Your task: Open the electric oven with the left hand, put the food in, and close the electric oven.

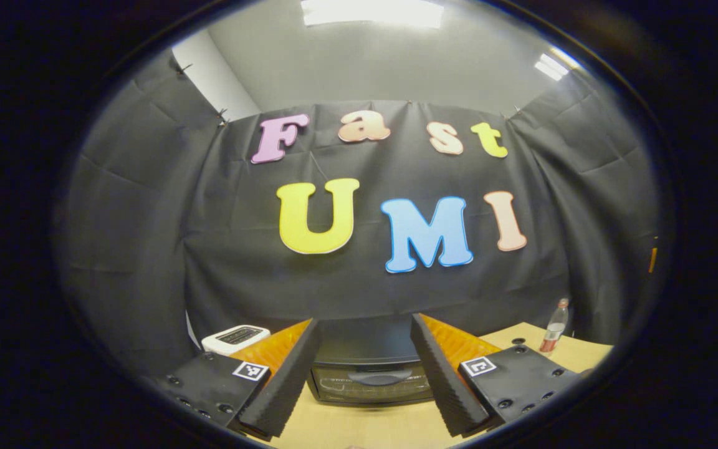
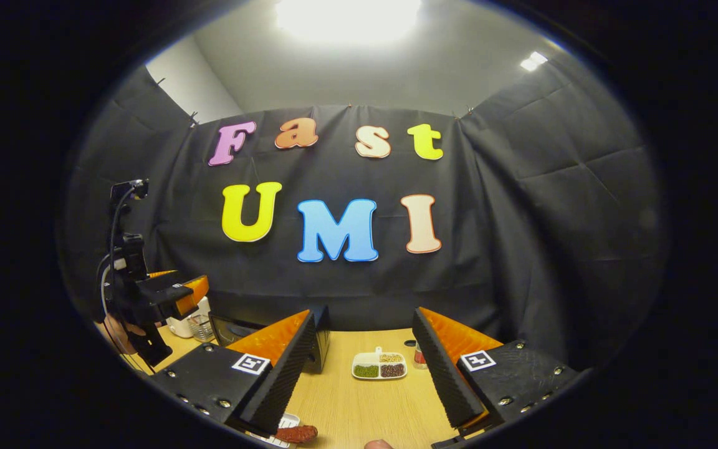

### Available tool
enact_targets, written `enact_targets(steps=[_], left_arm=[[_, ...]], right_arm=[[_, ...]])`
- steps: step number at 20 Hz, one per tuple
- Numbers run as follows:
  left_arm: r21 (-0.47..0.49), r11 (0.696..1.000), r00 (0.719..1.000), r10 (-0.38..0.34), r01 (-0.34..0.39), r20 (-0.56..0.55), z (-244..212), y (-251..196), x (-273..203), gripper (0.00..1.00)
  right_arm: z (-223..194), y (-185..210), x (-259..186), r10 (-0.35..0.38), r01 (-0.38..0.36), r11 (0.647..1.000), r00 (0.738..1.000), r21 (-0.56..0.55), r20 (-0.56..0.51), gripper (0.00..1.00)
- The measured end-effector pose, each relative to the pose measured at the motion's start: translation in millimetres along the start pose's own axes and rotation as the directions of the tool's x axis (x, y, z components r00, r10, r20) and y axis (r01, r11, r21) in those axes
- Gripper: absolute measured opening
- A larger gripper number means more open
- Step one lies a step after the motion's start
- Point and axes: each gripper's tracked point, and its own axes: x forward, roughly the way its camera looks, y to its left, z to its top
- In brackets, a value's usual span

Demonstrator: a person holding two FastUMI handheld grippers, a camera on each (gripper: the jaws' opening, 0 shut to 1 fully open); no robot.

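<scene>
The black electric oven (image 1: 368,374) stands on the wooden table (image 1: 396,424) straight ahead of my left gripper (image 1: 365,324); its glass door is shut, with the handle (image 1: 379,377) across the top of the door. That gripper is open, hanging in front of the oven and apart from it. My right gripper (image 2: 364,315) is open too and holds nothing. A reddish-brown sausage (image 2: 295,433) lies on a white tray (image 2: 272,436) at the bottom edge of the right gripper view, below one finger. There the oven (image 2: 234,330) is partly hidden, and the left gripper (image 2: 178,293) hangs at the left in a hand (image 2: 116,333).
A white toaster (image 1: 234,337) sits left of the oven and a bottle (image 1: 555,327) stands at the right on the table. A small divided dish (image 2: 379,366) of beans lies mid-table ahead of my right gripper. A glass (image 2: 200,324) stands near the toaster.
</scene>
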Motion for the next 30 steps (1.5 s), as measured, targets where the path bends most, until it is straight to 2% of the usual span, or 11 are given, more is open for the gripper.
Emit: enact_targets(steps=[8,10,13,14,15,17,20,22,26,27,30], left_arm=[[0.004,0.996,0.989,-0.084,0.085,-0.120,-87,-15,71,0.96],[0.005,0.996,0.985,-0.088,0.090,-0.152,-108,-17,87,1.00],[-0.004,0.996,0.980,-0.093,0.093,-0.177,-129,-22,106,0.97],[-0.002,0.996,0.978,-0.093,0.094,-0.186,-137,-24,113,1.00],[0.002,0.995,0.976,-0.093,0.095,-0.199,-144,-26,119,1.00],[0.008,0.995,0.971,-0.096,0.100,-0.219,-158,-30,129,0.90],[0.018,0.995,0.964,-0.087,0.095,-0.253,-178,-31,138,1.00],[0.019,0.996,0.964,-0.080,0.088,-0.254,-182,-29,141,1.00],[0.021,0.997,0.967,-0.069,0.077,-0.244,-184,-30,139,0.90],[0.010,0.997,0.970,-0.067,0.071,-0.235,-182,-30,138,1.00],[-0.022,0.998,0.971,-0.062,0.058,-0.232,-184,-29,129,1.00]], right_arm=[[-7,-4,15,-0.126,0.125,0.992,0.992,-0.021,-0.032,0.95],[-10,-4,15,-0.148,0.147,0.989,0.988,-0.025,-0.044,0.95],[-11,-6,17,-0.179,0.176,0.983,0.983,-0.050,-0.049,0.95],[-11,-6,17,-0.184,0.181,0.982,0.982,-0.057,-0.052,0.95],[-12,-5,18,-0.187,0.183,0.981,0.981,-0.062,-0.056,0.95],[-13,-5,20,-0.193,0.189,0.979,0.979,-0.073,-0.062,0.95],[-16,-5,22,-0.194,0.187,0.979,0.978,-0.085,-0.072,0.95],[-18,-5,23,-0.190,0.182,0.979,0.978,-0.093,-0.082,0.96],[-16,-6,25,-0.182,0.173,0.979,0.980,-0.104,-0.084,0.95],[-16,-7,25,-0.179,0.170,0.980,0.980,-0.105,-0.082,0.95],[-17,-7,24,-0.164,0.154,0.982,0.983,-0.110,-0.086,0.95]])
